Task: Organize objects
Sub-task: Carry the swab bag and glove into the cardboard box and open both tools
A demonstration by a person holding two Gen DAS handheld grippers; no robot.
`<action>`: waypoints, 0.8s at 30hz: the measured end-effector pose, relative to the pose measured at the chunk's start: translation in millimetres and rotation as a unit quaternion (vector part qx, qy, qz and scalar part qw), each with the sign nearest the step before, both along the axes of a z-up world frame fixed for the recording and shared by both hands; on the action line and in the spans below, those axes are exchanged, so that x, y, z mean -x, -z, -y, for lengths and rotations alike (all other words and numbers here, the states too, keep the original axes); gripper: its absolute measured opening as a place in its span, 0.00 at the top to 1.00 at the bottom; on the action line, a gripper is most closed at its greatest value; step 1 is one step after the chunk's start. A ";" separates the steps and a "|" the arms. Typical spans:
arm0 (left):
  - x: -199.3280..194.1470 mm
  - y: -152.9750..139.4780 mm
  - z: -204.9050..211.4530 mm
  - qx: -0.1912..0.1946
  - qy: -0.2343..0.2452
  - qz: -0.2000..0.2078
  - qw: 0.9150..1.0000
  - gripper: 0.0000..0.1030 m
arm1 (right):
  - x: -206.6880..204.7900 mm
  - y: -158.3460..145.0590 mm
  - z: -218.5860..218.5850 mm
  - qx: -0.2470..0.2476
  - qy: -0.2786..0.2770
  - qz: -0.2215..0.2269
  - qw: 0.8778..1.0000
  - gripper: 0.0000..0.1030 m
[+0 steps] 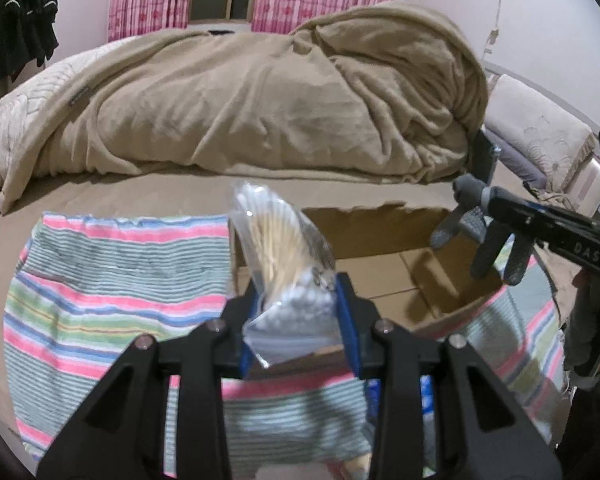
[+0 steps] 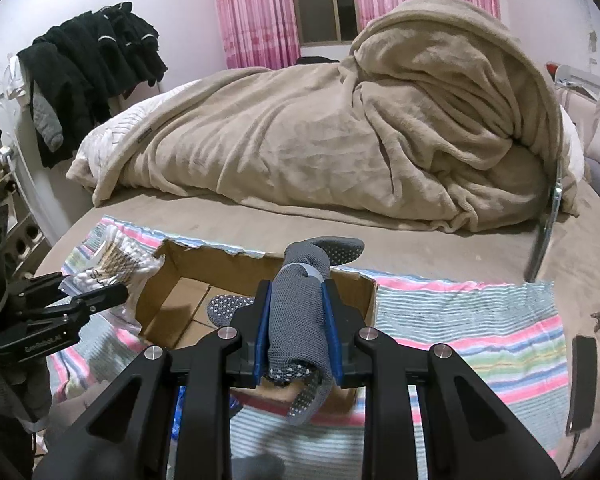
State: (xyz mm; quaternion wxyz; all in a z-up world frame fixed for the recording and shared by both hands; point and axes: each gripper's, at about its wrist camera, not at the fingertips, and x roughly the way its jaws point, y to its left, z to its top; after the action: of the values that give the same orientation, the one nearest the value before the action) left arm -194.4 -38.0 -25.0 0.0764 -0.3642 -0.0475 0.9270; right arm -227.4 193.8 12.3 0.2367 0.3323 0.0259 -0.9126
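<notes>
Our left hand-held gripper [image 1: 300, 312] clamps a clear plastic bag of cotton swabs [image 1: 284, 256]; our right hand-held gripper [image 2: 298, 332] clamps grey dotted socks [image 2: 296, 320], seemingly above the open brown cardboard box [image 2: 168, 292].

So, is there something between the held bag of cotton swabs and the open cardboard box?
Nothing visible. The left gripper holds the bag of cotton swabs over the near left edge of the cardboard box, whose top is open.
</notes>
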 end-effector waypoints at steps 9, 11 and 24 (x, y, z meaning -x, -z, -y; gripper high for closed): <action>28.0 25.6 5.0 0.004 0.005 0.033 0.999 0.64 | 25.9 36.1 5.8 -0.018 0.002 0.030 0.999 0.75; 31.1 29.3 3.8 0.006 0.007 0.039 0.999 0.64 | 28.1 42.0 6.9 -0.022 0.002 0.035 0.999 0.75; 26.7 27.8 -3.1 0.013 0.006 0.053 0.998 0.48 | 24.8 53.8 3.8 -0.022 0.006 0.056 0.998 0.68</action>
State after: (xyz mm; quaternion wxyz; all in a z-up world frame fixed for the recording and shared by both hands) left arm -221.1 -34.9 -52.8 0.0741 -0.4141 -0.0371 0.9064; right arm -252.2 190.0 -41.5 0.2253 0.3884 0.0303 -0.8930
